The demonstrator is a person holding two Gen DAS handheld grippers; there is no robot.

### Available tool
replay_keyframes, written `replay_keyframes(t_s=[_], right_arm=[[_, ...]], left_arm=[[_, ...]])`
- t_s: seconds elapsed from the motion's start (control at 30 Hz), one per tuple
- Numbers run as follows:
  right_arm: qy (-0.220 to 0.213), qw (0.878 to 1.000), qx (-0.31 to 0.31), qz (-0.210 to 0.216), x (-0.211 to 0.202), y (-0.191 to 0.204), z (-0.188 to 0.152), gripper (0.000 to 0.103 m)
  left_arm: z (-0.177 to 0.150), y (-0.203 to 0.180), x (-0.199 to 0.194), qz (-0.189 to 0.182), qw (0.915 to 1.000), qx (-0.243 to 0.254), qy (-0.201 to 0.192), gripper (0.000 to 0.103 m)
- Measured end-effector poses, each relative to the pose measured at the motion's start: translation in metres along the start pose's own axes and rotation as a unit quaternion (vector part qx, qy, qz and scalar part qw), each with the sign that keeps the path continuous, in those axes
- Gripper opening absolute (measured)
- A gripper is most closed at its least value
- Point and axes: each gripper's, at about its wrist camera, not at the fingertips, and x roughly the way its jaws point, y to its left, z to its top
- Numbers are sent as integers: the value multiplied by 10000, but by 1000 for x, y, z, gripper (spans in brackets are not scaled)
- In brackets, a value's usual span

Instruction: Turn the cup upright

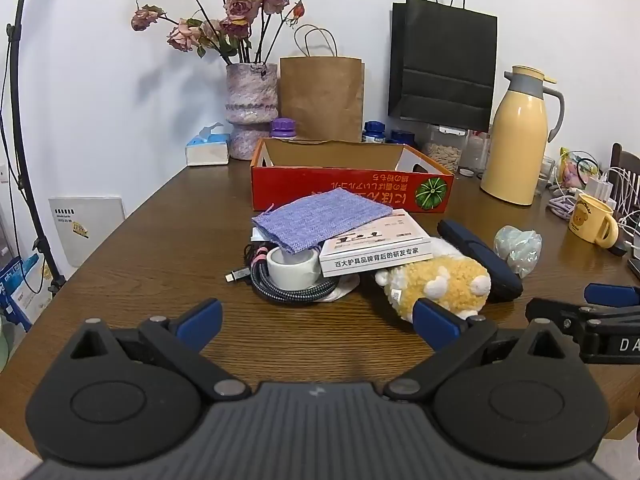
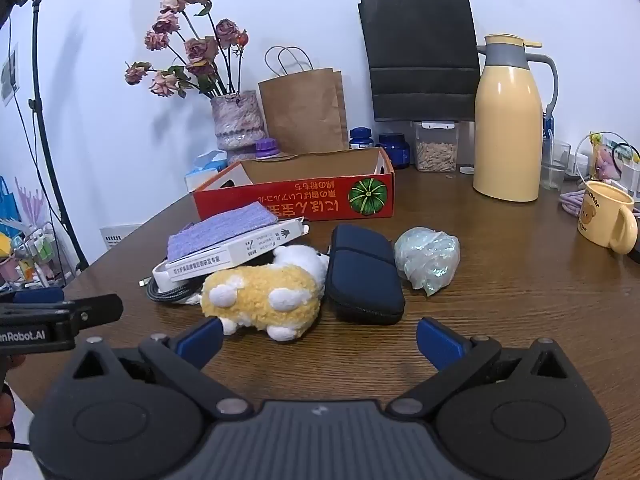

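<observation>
A yellow mug (image 1: 591, 219) with a bear print stands at the table's far right, rim up and handle to the right; the right wrist view shows this mug (image 2: 602, 214) the same way. A short white cup (image 1: 292, 270) sits on a coiled cable in the middle pile, its mouth facing up and half covered by a purple cloth (image 1: 320, 222). My left gripper (image 1: 318, 320) is open just short of the pile, holding nothing. My right gripper (image 2: 320, 338) is open too, in front of a yellow plush toy (image 2: 260, 296).
A white box (image 1: 376, 246) leans on the cup and the plush. A navy case (image 2: 364, 276) and a crumpled plastic bag (image 2: 428, 258) lie to the right. Behind are a red cardboard tray (image 2: 296, 200), a vase, paper bags and a yellow thermos (image 2: 508, 120).
</observation>
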Motion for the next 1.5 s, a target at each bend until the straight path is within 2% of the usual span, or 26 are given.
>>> replay_keyframes(t_s=[0.3,0.4,1.5], right_arm=[[13,10000,13,19,0,2,0,103],[-2,10000,-39,-10,-1,4,-1,103],[8,10000,-72,-33,2,4,0,103]], left_arm=[[-3,-3,-9,28,10000,-33,-77,103],[-1,3,-3,41,10000,-29,14,103],[-1,3,-1,32,10000,-19,14,103]])
